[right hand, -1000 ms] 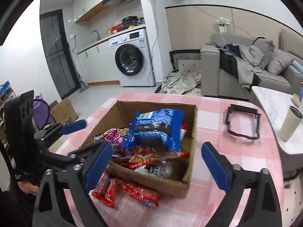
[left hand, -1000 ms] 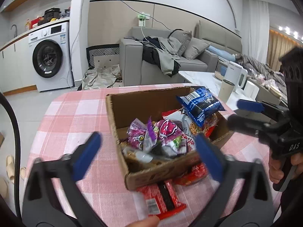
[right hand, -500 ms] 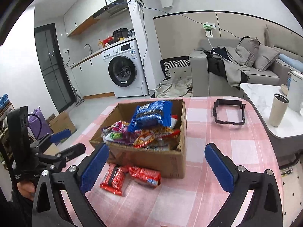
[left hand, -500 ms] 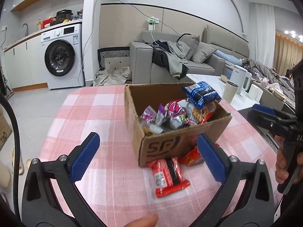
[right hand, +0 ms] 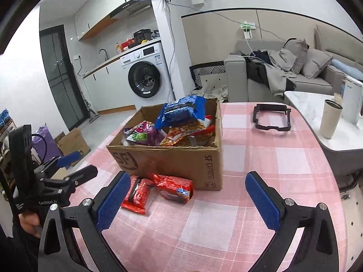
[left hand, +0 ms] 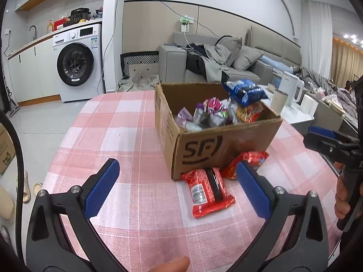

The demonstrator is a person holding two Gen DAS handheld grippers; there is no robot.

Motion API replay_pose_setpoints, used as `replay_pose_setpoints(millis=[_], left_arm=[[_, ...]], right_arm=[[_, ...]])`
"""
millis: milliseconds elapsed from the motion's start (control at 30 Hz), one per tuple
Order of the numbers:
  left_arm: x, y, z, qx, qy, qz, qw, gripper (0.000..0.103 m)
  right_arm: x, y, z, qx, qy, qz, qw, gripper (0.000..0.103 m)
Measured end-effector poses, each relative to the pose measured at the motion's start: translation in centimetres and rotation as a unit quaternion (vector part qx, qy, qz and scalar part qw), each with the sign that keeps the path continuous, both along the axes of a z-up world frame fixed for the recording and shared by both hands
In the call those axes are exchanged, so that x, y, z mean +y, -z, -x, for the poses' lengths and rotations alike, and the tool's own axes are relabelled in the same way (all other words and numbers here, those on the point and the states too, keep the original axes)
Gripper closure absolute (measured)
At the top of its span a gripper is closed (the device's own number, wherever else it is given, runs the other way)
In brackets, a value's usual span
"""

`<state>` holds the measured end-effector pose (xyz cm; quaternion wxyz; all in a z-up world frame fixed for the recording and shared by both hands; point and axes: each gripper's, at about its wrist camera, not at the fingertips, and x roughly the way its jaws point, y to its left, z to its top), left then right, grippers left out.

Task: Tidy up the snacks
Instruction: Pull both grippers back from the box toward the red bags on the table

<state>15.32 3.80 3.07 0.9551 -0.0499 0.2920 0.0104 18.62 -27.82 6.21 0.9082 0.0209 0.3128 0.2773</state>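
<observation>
A cardboard box (left hand: 226, 145) (right hand: 172, 161) stands on the pink checked tablecloth, filled with snack packs; a blue pack (left hand: 246, 91) (right hand: 181, 111) lies on top. Two red packs lie on the cloth against the box's near side: one with a black stripe (left hand: 207, 191) (right hand: 137, 191) and another (left hand: 247, 161) (right hand: 173, 188). My left gripper (left hand: 177, 189) (right hand: 70, 165) is open and empty, held back from the box. My right gripper (right hand: 188, 199) (left hand: 322, 138) is open and empty too, on the other side of the red packs.
A black plastic frame (right hand: 271, 117) lies on the cloth behind the box. Beside the table stands a white marble side table (right hand: 340, 133) with a beige cup (right hand: 331, 117) and a white kettle (left hand: 291, 89). A sofa and a washing machine stand farther back.
Both grippers have drawn back and lower from over the box, so the box now appears farther away and the two red packs in front of it show fully. Both stayed open.
</observation>
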Motion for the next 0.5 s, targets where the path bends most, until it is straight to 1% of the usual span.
replay_pose_setpoints(millis=[300, 500], left_arm=[[-1.2, 1.9, -1.3, 0.032, 0.009, -0.003, 0.9995, 0.001], [-1.4, 3.0, -1.9, 0.044, 0.003, 0.0, 0.999, 0.001]], right_arm=[[0.0, 1.8, -1.0, 0.032, 0.004, 0.002, 0.999, 0.0], [0.2, 3.0, -1.8, 0.051, 0.015, 0.003, 0.999, 0.0]])
